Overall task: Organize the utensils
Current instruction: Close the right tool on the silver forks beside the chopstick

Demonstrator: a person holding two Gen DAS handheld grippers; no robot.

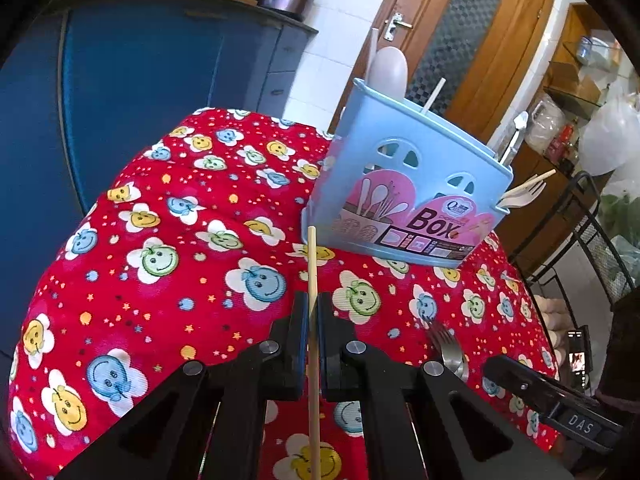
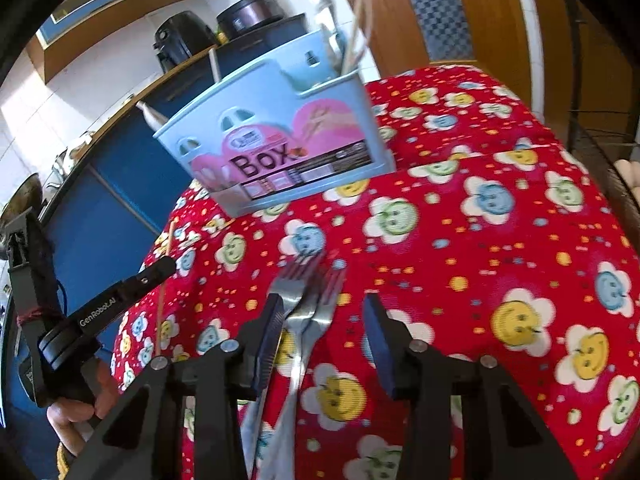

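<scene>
Left fingers (image 1: 313, 320) clamp chopstick (image 1: 312, 264) | right fingers (image 2: 320, 320) apart around forks (image 2: 308, 300), seemingly loose | holder (image 1: 404, 200) near tablecloth (image 1: 160, 240) edge

"Box" on holder (image 1: 408, 200); "GenRobot.AI" on left tool (image 2: 168, 266).

Pale blue plastic utensil holder (image 1: 404, 200) with arched cut-outs and a pink "Box" label, upright on the red smiley-print cloth, already holding a pale spoon (image 1: 388, 66), white forks (image 1: 520, 196) and sticks. 1 thin wooden chopstick (image 1: 313, 280) raised above the cloth, pointing toward the holder. 2 metal forks (image 2: 308, 300) overlapping, tines toward the holder.
</scene>
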